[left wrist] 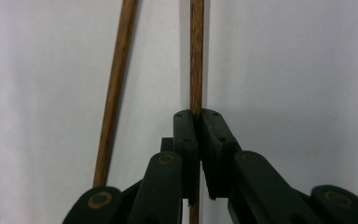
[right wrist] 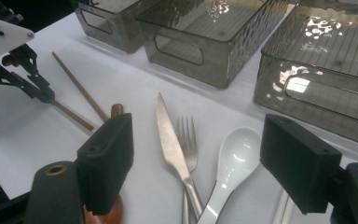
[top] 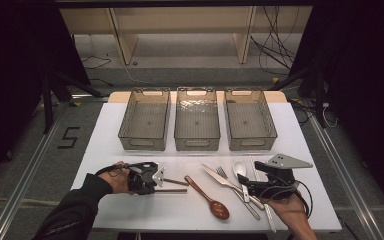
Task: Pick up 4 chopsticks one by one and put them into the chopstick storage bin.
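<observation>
Two brown wooden chopsticks lie at the table's front left. My left gripper (top: 155, 187) (left wrist: 198, 119) is shut on the nearer chopstick (top: 172, 190) (left wrist: 196, 65), which runs straight out between the pads. The other chopstick (top: 176, 181) (left wrist: 116, 88) lies loose beside it, on the far side. In the right gripper view the left gripper (right wrist: 42, 93) shows at upper left, clamped on its chopstick (right wrist: 74, 116). My right gripper (top: 244, 187) (right wrist: 203, 158) stands open, low over a knife (right wrist: 170, 135), a fork (right wrist: 188, 137) and a white spoon (right wrist: 237, 156), with nothing held.
Three empty smoky plastic bins (top: 145, 145) (top: 196, 146) (top: 252, 145) stand in a row across the middle of the white table. A wooden spoon (top: 209, 198) lies between the two grippers. Pale thin sticks (top: 269, 217) lie under the right hand, near the front edge.
</observation>
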`<control>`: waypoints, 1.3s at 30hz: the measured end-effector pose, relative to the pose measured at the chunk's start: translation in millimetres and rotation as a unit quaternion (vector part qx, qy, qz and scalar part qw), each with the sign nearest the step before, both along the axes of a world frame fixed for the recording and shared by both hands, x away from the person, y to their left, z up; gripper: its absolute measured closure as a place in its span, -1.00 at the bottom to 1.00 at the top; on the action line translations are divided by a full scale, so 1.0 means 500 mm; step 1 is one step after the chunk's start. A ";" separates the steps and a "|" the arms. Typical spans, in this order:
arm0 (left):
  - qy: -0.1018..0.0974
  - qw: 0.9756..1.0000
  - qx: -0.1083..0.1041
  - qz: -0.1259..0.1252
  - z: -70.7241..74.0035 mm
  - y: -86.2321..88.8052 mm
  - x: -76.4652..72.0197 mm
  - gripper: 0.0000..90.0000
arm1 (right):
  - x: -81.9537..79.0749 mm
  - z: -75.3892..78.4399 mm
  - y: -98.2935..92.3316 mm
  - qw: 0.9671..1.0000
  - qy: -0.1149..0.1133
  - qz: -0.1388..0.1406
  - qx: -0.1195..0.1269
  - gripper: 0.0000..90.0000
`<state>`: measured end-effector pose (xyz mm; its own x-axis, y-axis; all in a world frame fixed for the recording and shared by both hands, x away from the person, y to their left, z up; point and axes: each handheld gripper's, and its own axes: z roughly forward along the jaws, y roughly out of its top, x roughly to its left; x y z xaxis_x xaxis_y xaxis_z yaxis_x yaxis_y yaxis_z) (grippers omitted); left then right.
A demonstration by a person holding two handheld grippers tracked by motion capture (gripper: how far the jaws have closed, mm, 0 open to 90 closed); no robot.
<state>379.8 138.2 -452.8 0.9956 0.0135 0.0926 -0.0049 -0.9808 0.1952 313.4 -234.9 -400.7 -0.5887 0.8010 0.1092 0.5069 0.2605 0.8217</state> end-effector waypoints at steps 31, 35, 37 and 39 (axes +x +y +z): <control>-0.100 0.909 -0.315 0.254 0.160 0.060 0.055 0.88 | -0.002 0.003 -0.005 1.000 -0.013 -0.009 0.010 -0.41; -0.117 0.896 -0.332 0.269 0.188 0.060 0.067 0.88 | -0.002 0.002 -0.005 1.000 -0.013 -0.009 0.011 -0.41; -0.121 0.889 -0.345 0.276 0.199 0.063 0.077 0.87 | -0.002 0.002 -0.005 1.000 -0.014 -0.009 0.011 -0.41; -0.113 0.876 -0.367 0.292 0.204 0.070 0.087 0.88 | -0.003 0.002 -0.006 1.000 -0.013 -0.011 0.012 -0.41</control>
<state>423.5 173.0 -350.7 0.7571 0.6521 0.0400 0.3355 -0.4406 0.8327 312.1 -237.7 -399.6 -0.5744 0.8106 0.1140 0.4909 0.2296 0.8404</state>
